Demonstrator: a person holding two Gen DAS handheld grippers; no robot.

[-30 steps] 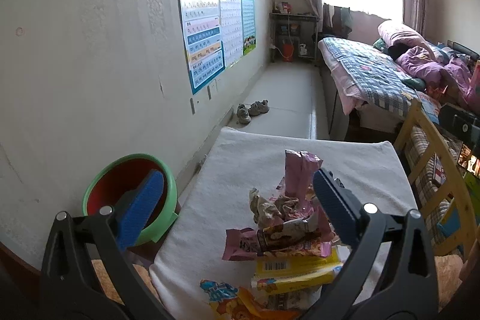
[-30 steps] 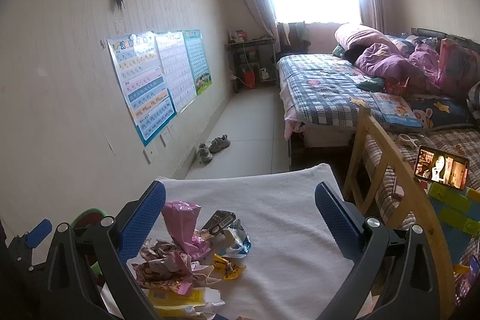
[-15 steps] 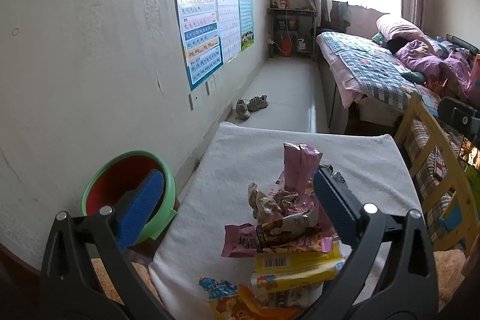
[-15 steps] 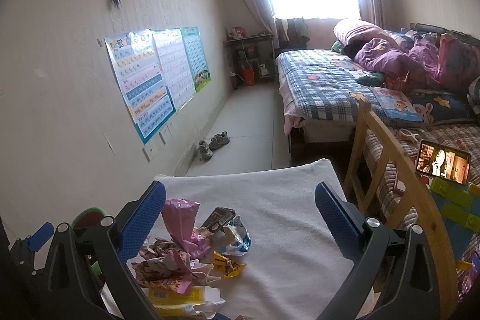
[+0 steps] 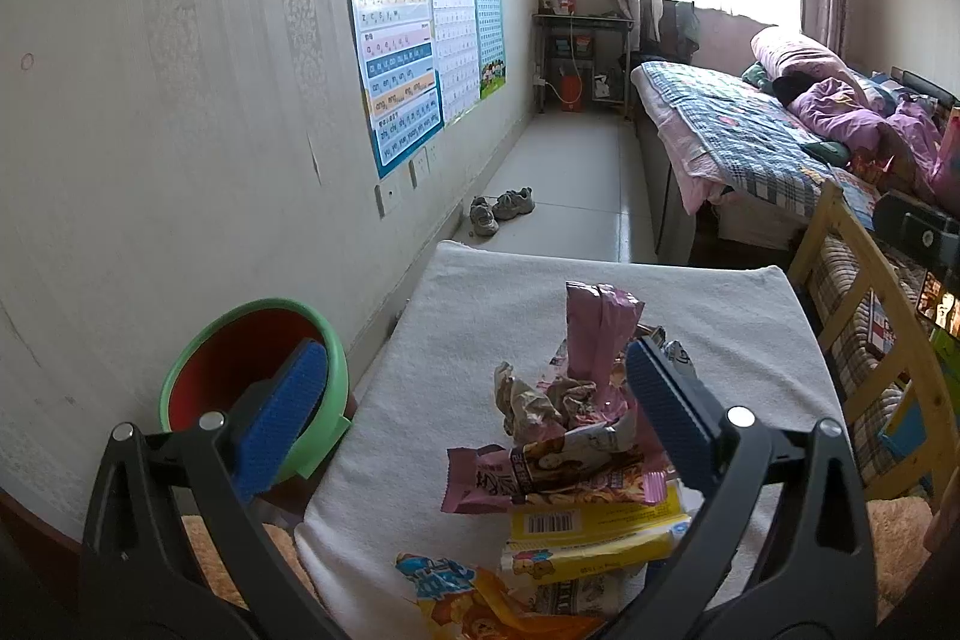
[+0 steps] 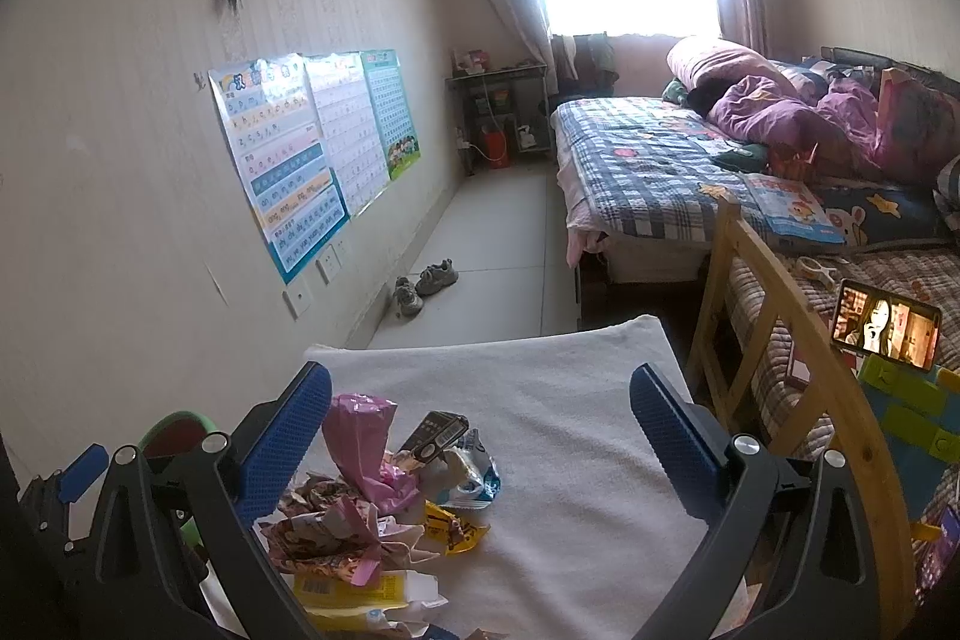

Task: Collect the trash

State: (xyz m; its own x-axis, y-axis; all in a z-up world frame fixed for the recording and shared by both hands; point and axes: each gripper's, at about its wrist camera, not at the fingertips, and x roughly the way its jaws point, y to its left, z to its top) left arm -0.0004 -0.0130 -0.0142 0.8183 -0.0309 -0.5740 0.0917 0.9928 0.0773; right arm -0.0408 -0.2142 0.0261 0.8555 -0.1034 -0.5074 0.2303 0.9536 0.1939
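A heap of crumpled snack wrappers lies on a white towel-covered table: a pink bag, brown and yellow packets. The heap also shows in the right wrist view, low left. A green bin with a red inside stands left of the table. My left gripper is open and empty, above the table's near end, its right finger beside the heap. My right gripper is open and empty, above the bare towel right of the heap. The left gripper's blue tip shows at the left edge there.
A wall with posters runs along the left. A pair of shoes lies on the floor beyond the table. A wooden bed frame with a phone stands right. A bed lies farther back.
The left gripper has drifted slightly; the bin and wrappers sit a little higher in its view. The right gripper's view is nearly unchanged. Both stay open.
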